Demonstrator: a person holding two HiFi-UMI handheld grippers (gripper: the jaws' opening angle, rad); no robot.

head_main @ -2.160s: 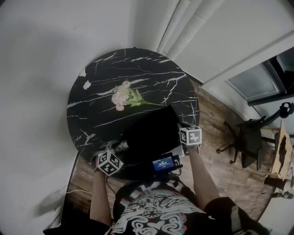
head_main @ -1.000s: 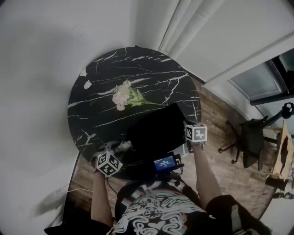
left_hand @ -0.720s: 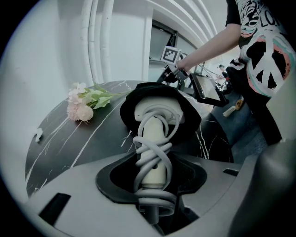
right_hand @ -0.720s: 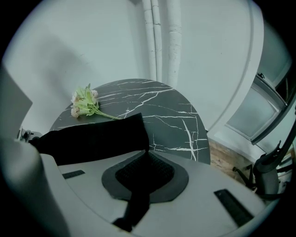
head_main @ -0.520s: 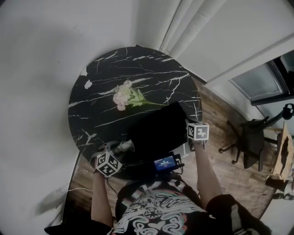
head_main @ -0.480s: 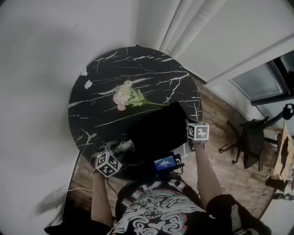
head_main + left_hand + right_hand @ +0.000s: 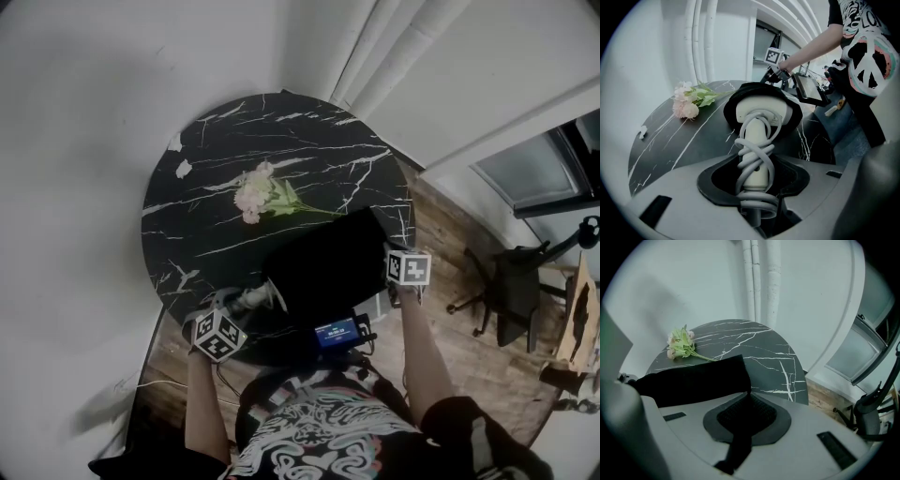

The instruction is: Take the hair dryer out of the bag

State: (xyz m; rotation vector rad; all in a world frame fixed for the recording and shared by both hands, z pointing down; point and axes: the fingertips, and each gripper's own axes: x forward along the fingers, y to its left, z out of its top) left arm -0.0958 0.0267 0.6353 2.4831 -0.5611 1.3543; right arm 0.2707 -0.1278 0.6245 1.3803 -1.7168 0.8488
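Held the hair dryer (image 7: pixel 759 112) by its cord-wrapped handle in the left gripper (image 7: pixel 756 187), jaws clenched on the handle and coiled cord. Lay with the head inside the mouth of the black bag (image 7: pixel 323 267) and the handle sticking out toward the person, over the near side of the round marble table (image 7: pixel 281 141). Pinched a fold of the bag's cloth in the right gripper (image 7: pixel 740 423), jaws nearly together on it. Rested well apart on the tabletop beyond the bag: a bunch of pink flowers (image 7: pixel 258 194).
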